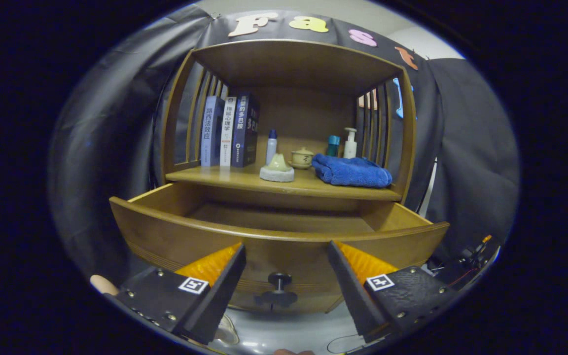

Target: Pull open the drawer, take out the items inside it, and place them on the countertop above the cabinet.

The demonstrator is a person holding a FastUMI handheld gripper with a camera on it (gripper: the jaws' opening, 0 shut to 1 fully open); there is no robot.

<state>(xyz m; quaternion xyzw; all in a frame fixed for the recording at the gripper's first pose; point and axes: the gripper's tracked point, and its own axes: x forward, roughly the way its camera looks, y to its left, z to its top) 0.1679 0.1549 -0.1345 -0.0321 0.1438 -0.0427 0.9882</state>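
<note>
The wooden drawer point(165, 236) of the cabinet stands pulled out toward me, and the part of its floor that I see is bare wood. Its dark round knob point(279, 282) sits on the drawer front, between my two fingers and slightly beyond them. My gripper point(286, 246) is open, its fingers spread wide with nothing between them but the knob behind. On the countertop point(215, 177) above the drawer lie a folded blue towel point(350, 171), a pale cone-shaped item on a round base point(277, 168) and a small lidded cup point(301, 158).
Three books point(230, 130) stand upright at the countertop's left. A small bottle point(271, 145), a teal container point(333, 145) and a white pump bottle point(349, 143) stand at the back. A wooden shelf roof and slatted sides enclose the countertop. Black cloth hangs around the cabinet.
</note>
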